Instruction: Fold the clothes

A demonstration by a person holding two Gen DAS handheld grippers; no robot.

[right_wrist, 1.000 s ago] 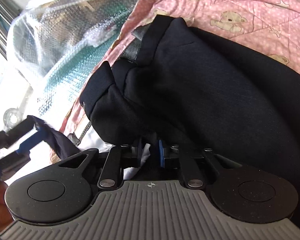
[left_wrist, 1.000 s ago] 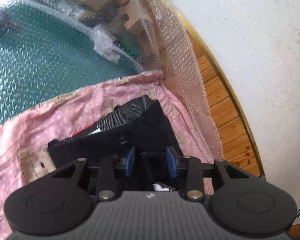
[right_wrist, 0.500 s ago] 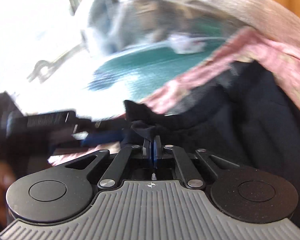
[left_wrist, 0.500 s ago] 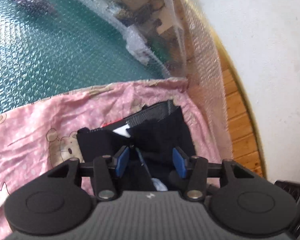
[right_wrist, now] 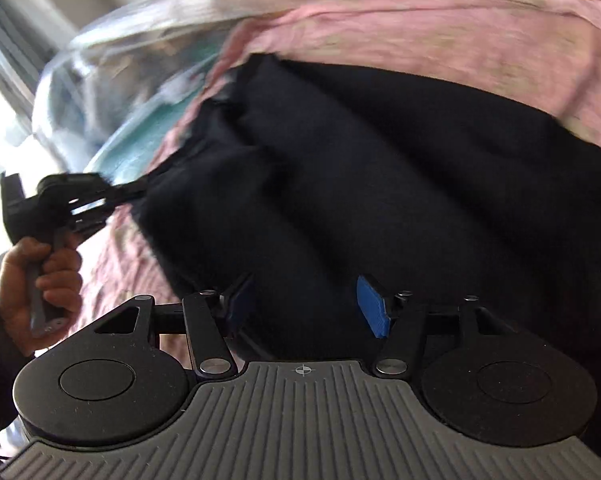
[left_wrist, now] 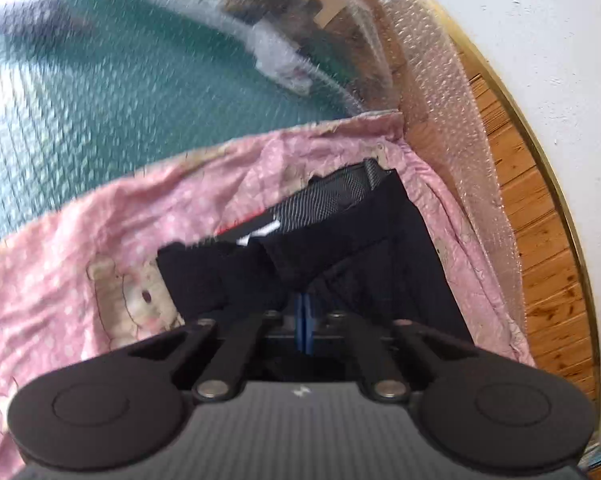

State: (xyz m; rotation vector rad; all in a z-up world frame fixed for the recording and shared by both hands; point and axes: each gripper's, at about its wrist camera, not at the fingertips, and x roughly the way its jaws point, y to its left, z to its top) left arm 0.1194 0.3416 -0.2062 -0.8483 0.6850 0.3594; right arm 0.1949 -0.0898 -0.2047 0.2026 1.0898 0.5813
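Left claw (left_wrist: 303,316) was pinched tight on an edge of the dark garment (left_wrist: 340,256), which lay bunched on the pink bear-print sheet (left_wrist: 112,248) just ahead of it. Right claw (right_wrist: 306,308) stood wide apart, holding nothing, w/ cloth right in front of it. Risk, IMO: w/ only one corner gripped, any pull could drag the whole bundle, undo existing folds & ruck the sheet.

Matt dark cloth garment (left_wrist: 364,240) on soft pink printed sheet (left_wrist: 80,240), bubble-wrap (left_wrist: 452,92) beside.
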